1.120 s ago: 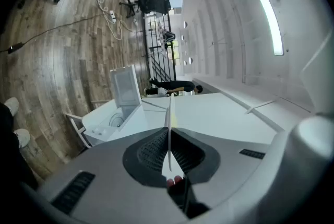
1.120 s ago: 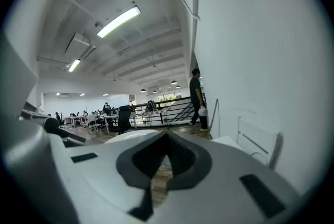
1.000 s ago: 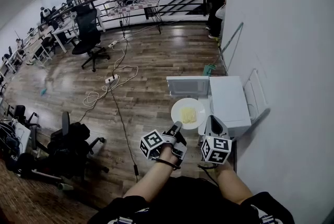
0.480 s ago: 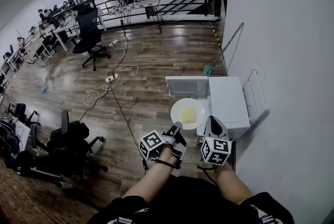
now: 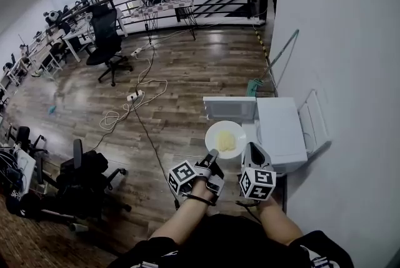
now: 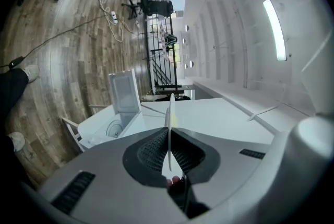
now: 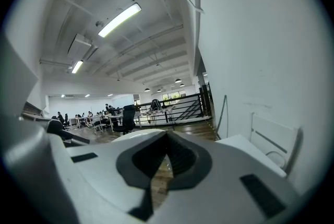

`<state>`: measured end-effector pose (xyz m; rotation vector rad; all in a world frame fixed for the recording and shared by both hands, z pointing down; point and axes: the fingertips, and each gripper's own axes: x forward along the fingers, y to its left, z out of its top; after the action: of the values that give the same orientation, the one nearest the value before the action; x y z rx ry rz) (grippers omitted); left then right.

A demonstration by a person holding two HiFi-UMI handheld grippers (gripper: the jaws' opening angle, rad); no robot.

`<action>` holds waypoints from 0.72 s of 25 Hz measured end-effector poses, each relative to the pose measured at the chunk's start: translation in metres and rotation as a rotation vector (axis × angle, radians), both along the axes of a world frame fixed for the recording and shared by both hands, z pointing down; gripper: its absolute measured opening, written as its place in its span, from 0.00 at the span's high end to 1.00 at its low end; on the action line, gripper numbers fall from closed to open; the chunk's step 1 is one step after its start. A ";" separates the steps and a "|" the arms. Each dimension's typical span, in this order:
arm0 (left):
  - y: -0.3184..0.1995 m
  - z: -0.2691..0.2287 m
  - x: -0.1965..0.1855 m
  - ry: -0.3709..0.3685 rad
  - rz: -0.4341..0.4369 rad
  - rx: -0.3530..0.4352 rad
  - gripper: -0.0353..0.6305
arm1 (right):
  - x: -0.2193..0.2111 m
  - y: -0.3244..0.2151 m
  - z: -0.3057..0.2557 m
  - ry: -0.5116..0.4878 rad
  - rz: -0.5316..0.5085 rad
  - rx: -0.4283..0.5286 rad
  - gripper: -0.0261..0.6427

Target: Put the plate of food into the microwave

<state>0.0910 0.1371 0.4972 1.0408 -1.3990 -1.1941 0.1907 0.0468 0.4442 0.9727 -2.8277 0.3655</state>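
A white plate (image 5: 225,138) with yellow food hangs level in front of the white microwave (image 5: 284,129), whose door (image 5: 229,109) stands open toward me. My left gripper (image 5: 213,153) is shut on the plate's near rim. In the left gripper view the plate (image 6: 169,113) shows edge-on, pinched between the dark pads (image 6: 151,152), with the microwave (image 6: 99,126) and its open door (image 6: 124,93) beyond. My right gripper (image 5: 252,147) hovers just right of the plate, next to the microwave. Its jaws (image 7: 167,137) meet with nothing between them.
The microwave stands low against a white wall (image 5: 337,42). A white rack (image 5: 312,120) and a green-headed mop (image 5: 275,60) lean on that wall. Cables and a power strip (image 5: 134,96) lie on the wood floor. Office chairs (image 5: 84,173) stand at the left.
The plate stays pinched in my left gripper, in much the same place before the microwave. The view has shifted slightly, and the person by the far railing is gone from sight.
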 end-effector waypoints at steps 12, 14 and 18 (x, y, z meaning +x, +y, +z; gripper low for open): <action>-0.063 -0.004 -0.177 -0.003 0.124 0.042 0.92 | -0.172 -0.044 -0.004 0.038 0.100 0.031 0.95; -0.073 -0.004 -0.199 0.002 0.157 0.045 0.92 | -0.191 -0.052 -0.003 0.048 0.134 0.028 0.95; -0.089 0.003 -0.236 0.016 0.220 0.040 0.93 | -0.221 -0.064 0.004 0.065 0.201 0.018 0.95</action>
<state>-0.1448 0.0486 0.5002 1.1774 -1.2178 -1.0700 -0.0307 -0.0171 0.4485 1.2527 -2.6871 0.3225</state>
